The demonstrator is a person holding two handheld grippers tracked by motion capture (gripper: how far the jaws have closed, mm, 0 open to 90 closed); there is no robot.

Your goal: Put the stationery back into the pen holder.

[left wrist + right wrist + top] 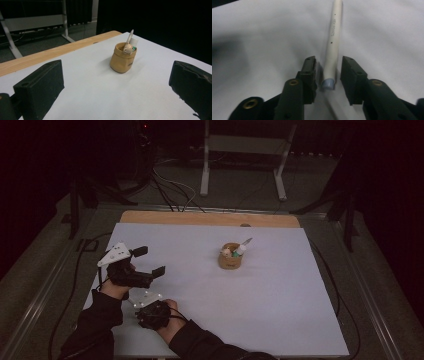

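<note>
A white pen point(333, 42) with a smooth round barrel and a small pale blue-grey end cap lies flat on the white table cover point(262, 37). It has tiny grey print along its side. In the right gripper view its capped end sits between the two black jaws of the right gripper point(328, 72). The jaws stand narrow, one on each side of the pen. A thin gap shows on both sides, so the pads do not press the pen yet; it rests loose on the sheet. The jaw blocks are matte black, with brass-coloured screw holes.

In the high view the right gripper point(152, 315) is low at the near left part of the table. The left gripper point(150, 262) is just beyond it, with its jaws spread wide and nothing between them.

Well apart, near the middle of the sheet, stands a tan pot point(230, 259) with a soft, bag-like shape. It holds a white pen-like stick, a small round cream figure and a white tube with some green. A bare wooden edge point(210, 218) of the table shows behind the sheet.
</note>
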